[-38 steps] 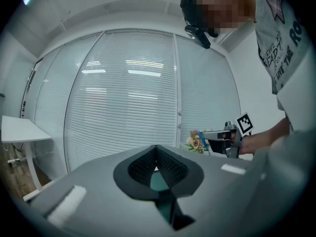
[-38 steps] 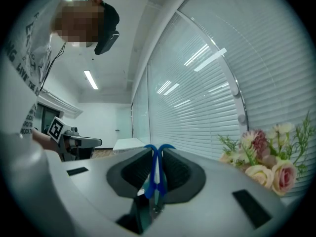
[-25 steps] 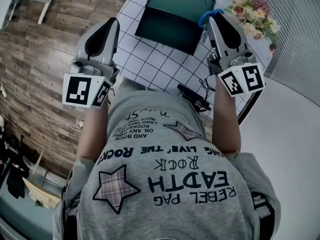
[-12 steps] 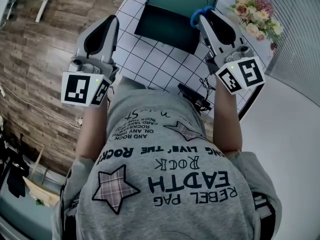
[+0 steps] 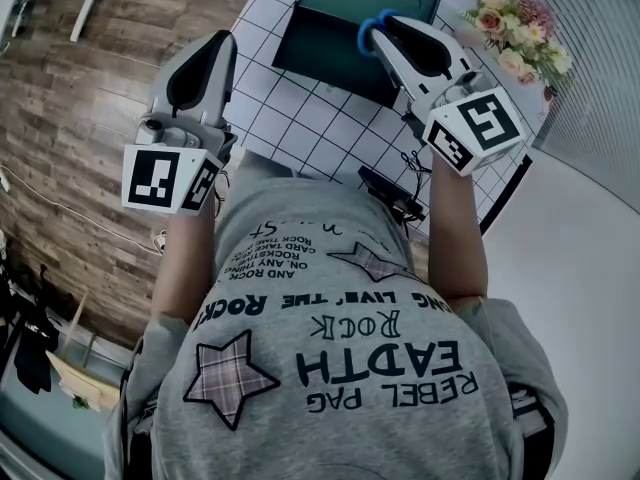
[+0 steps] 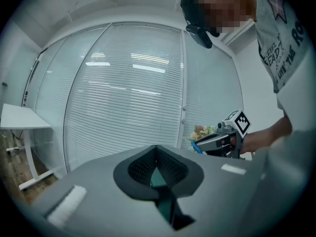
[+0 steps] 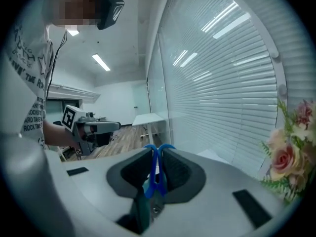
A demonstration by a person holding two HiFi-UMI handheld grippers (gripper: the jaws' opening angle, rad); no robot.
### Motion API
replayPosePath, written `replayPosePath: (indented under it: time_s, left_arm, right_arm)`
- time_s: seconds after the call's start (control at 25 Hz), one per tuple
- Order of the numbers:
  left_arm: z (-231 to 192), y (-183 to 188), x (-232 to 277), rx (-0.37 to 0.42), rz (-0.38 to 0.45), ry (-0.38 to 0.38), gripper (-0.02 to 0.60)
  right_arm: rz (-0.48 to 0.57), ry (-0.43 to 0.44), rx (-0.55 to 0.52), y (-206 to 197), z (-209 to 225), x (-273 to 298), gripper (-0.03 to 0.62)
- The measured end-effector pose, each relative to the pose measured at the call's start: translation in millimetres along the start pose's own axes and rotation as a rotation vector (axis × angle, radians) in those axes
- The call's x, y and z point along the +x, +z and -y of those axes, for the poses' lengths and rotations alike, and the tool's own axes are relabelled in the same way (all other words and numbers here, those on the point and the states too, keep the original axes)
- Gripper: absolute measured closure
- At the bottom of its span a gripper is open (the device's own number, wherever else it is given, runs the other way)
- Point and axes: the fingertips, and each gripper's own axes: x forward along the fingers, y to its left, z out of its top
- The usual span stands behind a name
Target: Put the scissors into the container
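Blue-handled scissors (image 7: 157,176) stand upright between the pads of my right gripper (image 7: 158,154), which is shut on them. In the head view the scissors' blue loops (image 5: 368,30) stick out past the right gripper (image 5: 385,30), held above the near right part of the dark teal container (image 5: 325,53) on the white gridded table (image 5: 300,128). My left gripper (image 5: 221,43) hangs over the table's left edge, left of the container; its jaws (image 6: 157,157) are shut with nothing between them. From the left gripper view, the right gripper (image 6: 217,141) shows far off.
A bunch of flowers (image 5: 515,30) stands at the table's far right. A black device with cables (image 5: 392,194) lies on the table's near edge by the person's body. Wooden floor (image 5: 80,118) lies to the left. Blinds fill the wall ahead.
My right gripper has swung left with the scissors, from beside the container's right edge to over it. The left gripper has stayed put.
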Motion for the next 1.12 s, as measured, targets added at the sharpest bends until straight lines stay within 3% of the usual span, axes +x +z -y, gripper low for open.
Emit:
replayPosePath:
  time_s: [1.12]
  left_arm:
    - [-8.2, -27.5, 3.6, -0.031, -0.058, 0.040, 0.572]
  right_arm:
    - [-0.210, 0.122, 0.029, -66.3, -5.8, 50.7, 0.517]
